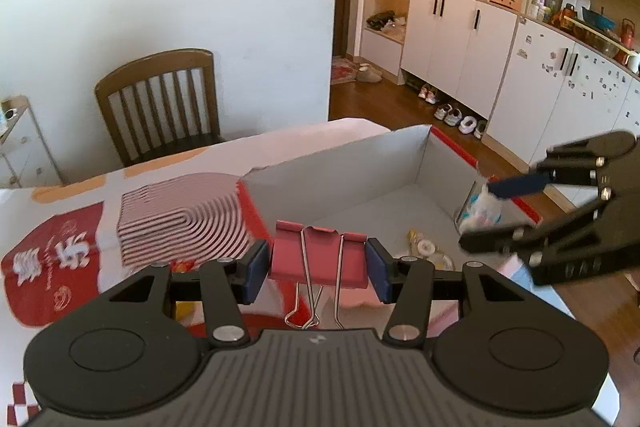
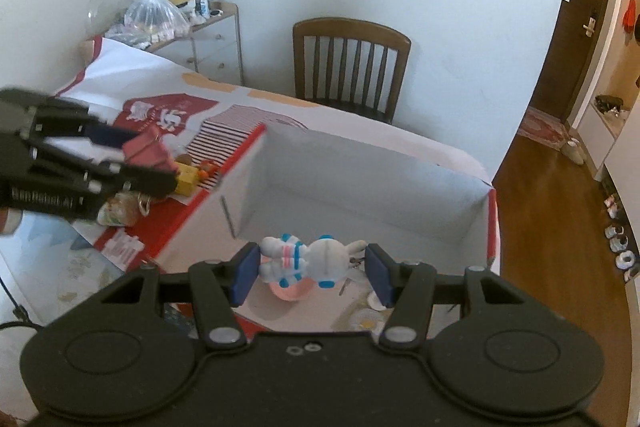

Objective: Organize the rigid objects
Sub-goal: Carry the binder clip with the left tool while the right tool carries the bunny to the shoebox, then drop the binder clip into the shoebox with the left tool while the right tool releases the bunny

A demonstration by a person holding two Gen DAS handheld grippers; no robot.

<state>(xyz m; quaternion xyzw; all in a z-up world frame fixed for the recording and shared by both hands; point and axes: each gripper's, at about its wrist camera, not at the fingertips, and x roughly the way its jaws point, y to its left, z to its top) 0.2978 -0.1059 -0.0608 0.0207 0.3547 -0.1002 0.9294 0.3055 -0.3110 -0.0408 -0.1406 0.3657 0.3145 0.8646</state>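
Left gripper (image 1: 318, 265) clamps red binder clip (image 1: 318, 253); right gripper (image 2: 312, 269) clamps rabbit figurine (image 2: 306, 261), blurred in left view. Box (image 2: 360, 183) floor partly hidden.

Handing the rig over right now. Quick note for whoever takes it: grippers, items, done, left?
Left gripper: shut on the red binder clip, at the box's near left edge.
Right gripper: shut on the white rabbit figurine, over the box's near end.
Cardboard box: open, on the table; a few small items already lie at its near end.
Left to do: drop both held items in. A yellow block and other small bits remain on the tablecloth beside the box.
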